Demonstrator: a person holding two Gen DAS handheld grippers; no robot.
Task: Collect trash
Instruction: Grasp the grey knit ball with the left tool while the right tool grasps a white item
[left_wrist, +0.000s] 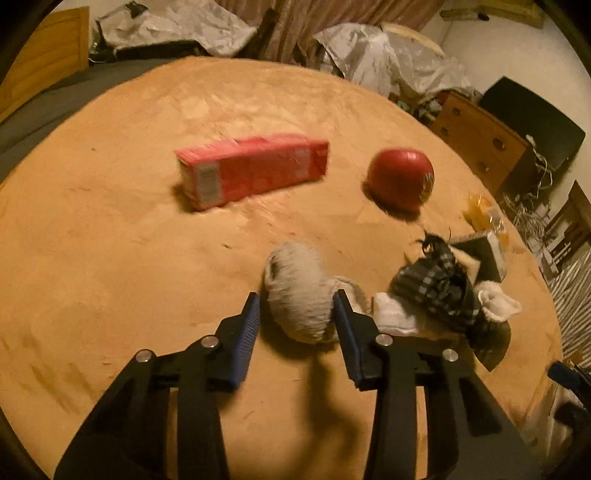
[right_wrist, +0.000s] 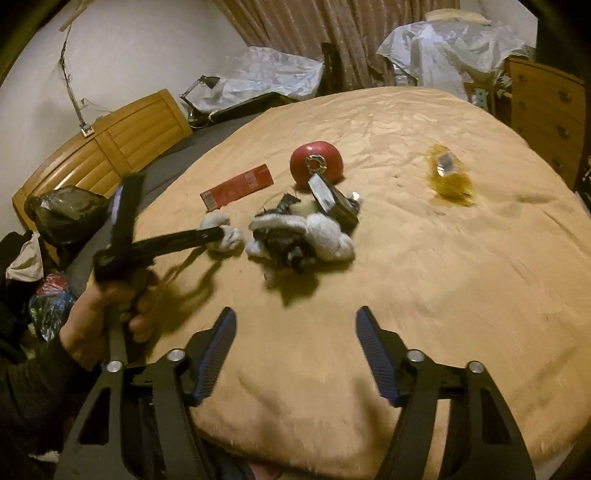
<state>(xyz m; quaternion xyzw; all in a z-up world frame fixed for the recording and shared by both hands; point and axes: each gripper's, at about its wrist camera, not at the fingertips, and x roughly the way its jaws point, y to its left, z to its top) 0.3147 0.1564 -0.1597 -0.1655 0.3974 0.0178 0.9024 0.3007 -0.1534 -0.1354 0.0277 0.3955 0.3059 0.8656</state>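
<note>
A rolled grey sock (left_wrist: 295, 291) lies near the front of the tan bed cover (left_wrist: 110, 258). My left gripper (left_wrist: 297, 297) is shut on it, a blue pad on each side. From the right wrist view, the left gripper (right_wrist: 218, 234) reaches that sock (right_wrist: 221, 230) from the left, held by a hand (right_wrist: 99, 317). Beside the sock is a heap of white and plaid cloth (left_wrist: 439, 291) (right_wrist: 299, 236). A red carton (left_wrist: 251, 170) (right_wrist: 236, 188), a red round can (left_wrist: 400, 177) (right_wrist: 316, 164) and a yellow wrapper (right_wrist: 448, 173) lie farther back. My right gripper (right_wrist: 295, 312) is open over bare cover, holding nothing.
A black bag (right_wrist: 62, 218) stands off the bed's left side by a wooden headboard (right_wrist: 110, 147). A dark block with a pale face (left_wrist: 484, 254) rests against the cloth heap. Wooden drawers (left_wrist: 480, 140) stand beyond the right edge, and plastic-covered piles (right_wrist: 443, 48) by the curtain.
</note>
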